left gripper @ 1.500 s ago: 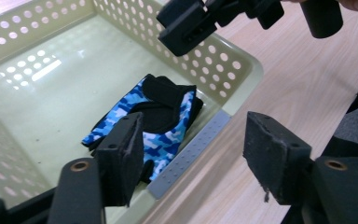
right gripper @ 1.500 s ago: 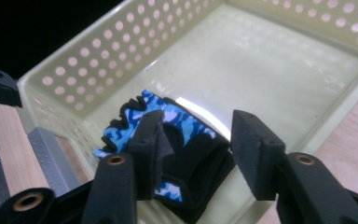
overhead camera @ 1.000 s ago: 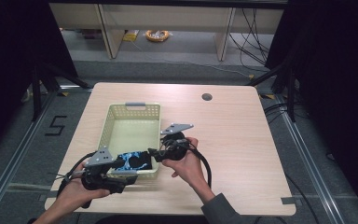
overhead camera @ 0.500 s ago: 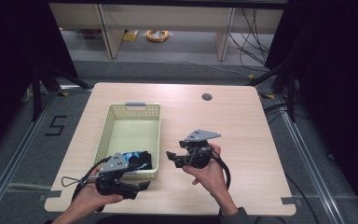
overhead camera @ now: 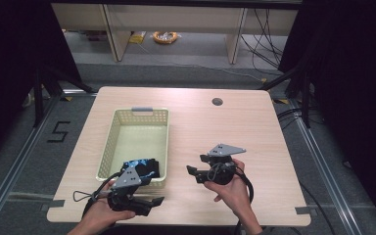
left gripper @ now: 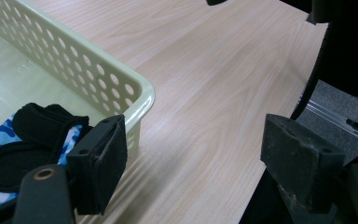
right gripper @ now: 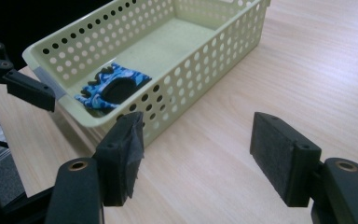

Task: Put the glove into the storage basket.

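With the blue camouflage glove (overhead camera: 141,169) already in the basket (overhead camera: 108,147), both grippers' (overhead camera: 152,201) (overhead camera: 192,170) jaws stood open, empty, nothing left.

Only one readable sign: a black numeral "5" (overhead camera: 58,132), marked on the grey floor to the left of the table (overhead camera: 254,127) in the high view. Nothing legible on the basket (overhead camera: 108,147), on the blue patterned cloth (overhead camera: 144,166) inside it, or on the tabletop. No lettering readable in either gripper view.
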The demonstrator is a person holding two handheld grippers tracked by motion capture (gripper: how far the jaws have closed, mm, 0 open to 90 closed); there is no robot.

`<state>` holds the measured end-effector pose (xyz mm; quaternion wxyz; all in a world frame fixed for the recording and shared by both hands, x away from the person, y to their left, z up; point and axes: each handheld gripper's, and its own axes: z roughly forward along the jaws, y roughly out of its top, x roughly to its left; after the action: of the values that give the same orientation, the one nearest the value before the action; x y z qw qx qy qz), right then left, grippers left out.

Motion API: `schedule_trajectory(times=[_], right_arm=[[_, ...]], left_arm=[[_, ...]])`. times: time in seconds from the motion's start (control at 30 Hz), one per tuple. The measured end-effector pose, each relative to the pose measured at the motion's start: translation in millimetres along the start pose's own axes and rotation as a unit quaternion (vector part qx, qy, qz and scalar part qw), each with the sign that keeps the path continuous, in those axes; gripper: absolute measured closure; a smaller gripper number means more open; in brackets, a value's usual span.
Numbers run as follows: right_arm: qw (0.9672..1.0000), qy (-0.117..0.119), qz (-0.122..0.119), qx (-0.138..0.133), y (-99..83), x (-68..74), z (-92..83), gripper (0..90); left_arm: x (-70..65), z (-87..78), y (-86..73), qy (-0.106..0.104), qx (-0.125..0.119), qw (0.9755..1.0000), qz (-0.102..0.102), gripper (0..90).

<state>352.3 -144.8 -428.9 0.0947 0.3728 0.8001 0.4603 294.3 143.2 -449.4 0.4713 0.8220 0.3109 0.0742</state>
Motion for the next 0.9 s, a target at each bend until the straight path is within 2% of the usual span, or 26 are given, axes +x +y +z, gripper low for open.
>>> schedule_trajectory(times=[0.1, 0.13, 0.2, 0.27, 0.3, 0.33, 0.37, 0.43, 0.47, 0.5, 0.53, 0.6, 0.63, 0.67, 0.7, 0.73, 0.77, 0.8, 0.83, 0.87, 0.9], right_arm=[[0.9999, -0.004, 0.012, 0.004, -5.9, 0.7, -4.7, 35.7], [1.0, -0.002, 0.003, 0.0, -7.6, -1.8, -5.0, 35.6], [0.9999, -0.009, 0.008, 0.003, -10.6, -1.8, -9.3, 35.5], [0.9998, 0.0, 0.022, 0.002, -13.4, -0.1, -11.5, 35.2], [1.0, -0.001, 0.004, -0.002, -14.2, -2.9, -12.6, 35.2], [0.9999, 0.002, 0.015, -0.002, -15.6, -2.3, -14.1, 35.1], [0.9999, -0.001, 0.012, -0.003, -16.8, -3.0, -15.6, 35.0], [0.9996, 0.0, 0.029, -0.002, -19.3, -0.5, -18.4, 34.3], [0.9998, 0.001, 0.017, -0.006, -20.7, -2.9, -18.9, 33.9], [0.9994, 0.004, 0.035, -0.003, -22.7, 0.3, -20.6, 33.6], [0.9998, 0.004, 0.019, -0.006, -23.6, -2.8, -20.9, 33.4], [0.9993, 0.009, 0.036, -0.004, -27.6, -0.5, -22.3, 32.6], [0.9998, 0.006, 0.02, -0.003, -28.6, -3.3, -22.8, 32.0], [0.9994, 0.004, 0.035, 0.003, -30.3, -1.2, -23.7, 31.6], [0.9996, 0.007, 0.028, 0.002, -33.0, -3.4, -23.1, 31.3], [0.9994, 0.006, 0.034, 0.008, -35.1, -2.9, -23.9, 31.0], [0.9994, 0.01, 0.03, 0.009, -37.0, -4.8, -23.5, 30.9], [0.9995, 0.009, 0.028, 0.008, -39.3, -5.3, -23.2, 30.9], [0.999, 0.007, 0.04, 0.017, -41.3, -3.1, -24.3, 30.9], [0.9995, 0.013, 0.027, 0.014, -42.7, -5.8, -23.4, 30.9], [0.9987, 0.011, 0.046, 0.018, -45.0, -3.4, -24.4, 30.9]], left_arm=[[-0.1, 0.4, -1.3, 0.003, 0.004, 1.0, -0.001, 22.0], [0.0, 0.8, -1.7, 0.003, 0.002, 1.0, -0.001, 22.0], [-0.1, 1.5, -2.6, 0.004, 0.004, 1.0, -0.001, 21.9], [-0.6, 2.2, -3.5, 0.009, 0.003, 1.0, -0.001, 21.7], [-0.5, 2.5, -3.7, 0.004, 0.001, 1.0, 0.003, 21.7], [0.0, 2.2, -4.1, 0.004, 0.004, 1.0, 0.006, 21.6], [0.0, 2.3, -4.5, 0.005, 0.004, 0.9999, 0.008, 21.5], [-0.6, 2.5, -6.2, 0.007, 0.004, 1.0, 0.004, 21.2], [-0.6, 2.4, -7.3, 0.006, 0.006, 1.0, 0.005, 21.2], [-0.1, 3.2, -8.5, 0.005, 0.002, 1.0, 0.007, 21.1], [-0.5, 3.3, -9.5, 0.004, 0.002, 1.0, 0.004, 21.1], [0.5, 3.1, -12.1, 0.006, 0.008, 0.9999, 0.004, 20.9], [0.7, 3.3, -13.1, 0.009, 0.009, 0.9999, 0.005, 20.7], [1.3, 3.0, -14.8, 0.016, 0.016, 0.9997, 0.006, 20.6], [1.2, 3.8, -16.2, 0.011, 0.012, 0.9999, 0.001, 20.4], [1.8, 3.8, -17.4, 0.011, 0.013, 0.9998, 0.005, 20.3], [3.2, 4.2, -18.7, 0.011, 0.016, 0.9997, 0.011, 20.2], [2.1, 4.8, -20.3, 0.01, 0.014, 0.9998, 0.005, 20.1], [3.3, 5.7, -21.9, 0.01, 0.015, 0.9998, 0.009, 20.0], [3.7, 7.1, -24.1, 0.012, 0.014, 0.9998, 0.007, 19.9], [4.7, 7.0, -25.2, 0.015, 0.021, 0.9996, 0.009, 19.9]])
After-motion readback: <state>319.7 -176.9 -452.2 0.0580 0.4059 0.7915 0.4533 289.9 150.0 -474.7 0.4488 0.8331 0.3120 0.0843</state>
